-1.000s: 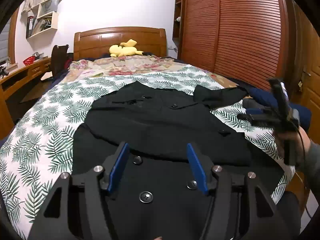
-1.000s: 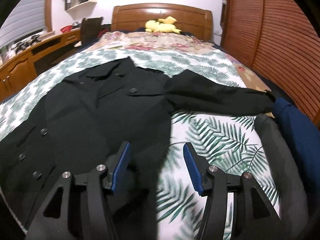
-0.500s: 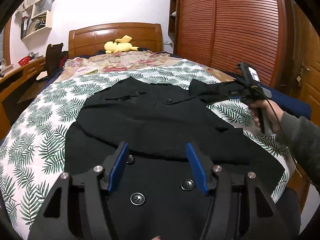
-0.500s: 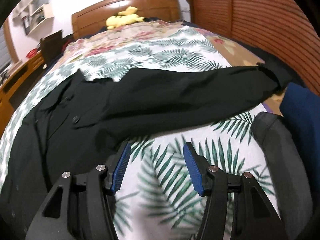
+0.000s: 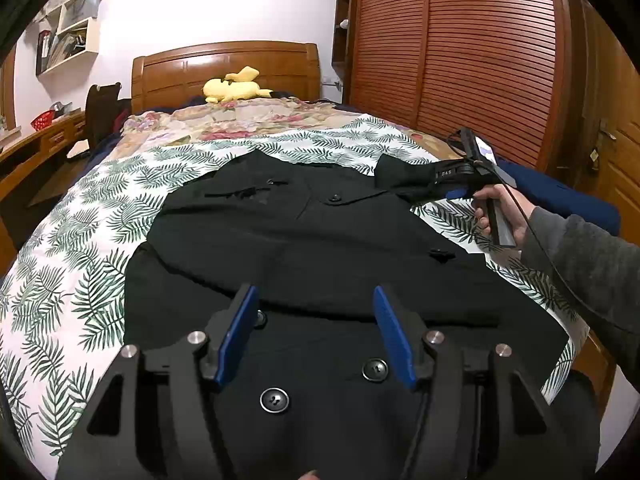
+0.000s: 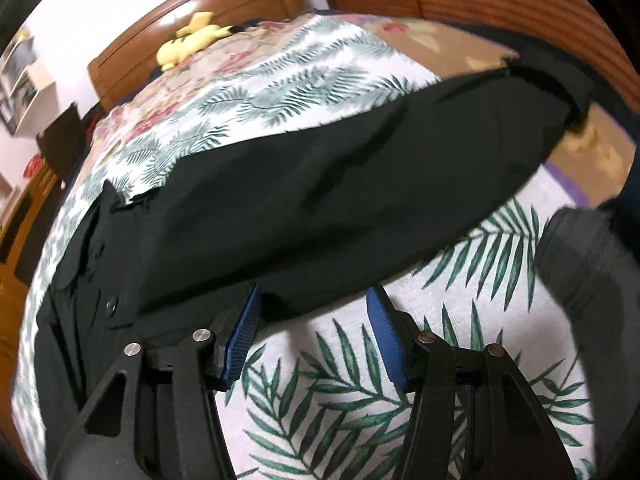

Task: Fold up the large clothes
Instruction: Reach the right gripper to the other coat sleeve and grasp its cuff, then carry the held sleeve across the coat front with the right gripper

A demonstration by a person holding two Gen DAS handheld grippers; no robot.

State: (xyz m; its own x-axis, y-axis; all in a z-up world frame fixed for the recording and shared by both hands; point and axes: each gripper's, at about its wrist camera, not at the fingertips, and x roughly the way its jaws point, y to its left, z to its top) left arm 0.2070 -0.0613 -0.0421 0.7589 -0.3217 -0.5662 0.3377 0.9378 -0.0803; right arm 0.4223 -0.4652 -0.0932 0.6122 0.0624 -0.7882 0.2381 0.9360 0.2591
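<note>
Garment: black button-front coat [image 5: 320,248] spread flat on the bed, collar toward the headboard, hem toward the near edge.
Bed cover: white sheet with green palm-leaf print [image 5: 80,264]; a floral quilt [image 5: 248,118] lies beyond it.
Left claw [image 5: 314,332]: spread, blue pads apart with nothing between them, hovering above the lower front of the coat, where two round buttons [image 5: 274,400] show.
Right claw [image 6: 312,332]: spread, nothing pinched; its tips stand at the lower edge of the coat's outstretched sleeve [image 6: 360,184], leaf-print sheet beneath them.
Left wrist view only: the whole coat body; the person's right hand [image 5: 500,212] in a grey sleeve holding the right claw's handle at the bed's right side, over the sleeve; louvred wooden wardrobe doors [image 5: 480,60]; wall shelves [image 5: 68,24].
Right wrist view only: the sleeve at full length, its cuff reaching the bed's far right edge; a grey folded item [image 6: 588,276] at the right edge, blurred.
Both views: yellow plush toy [image 5: 234,88] by the wooden headboard [image 5: 224,68].
</note>
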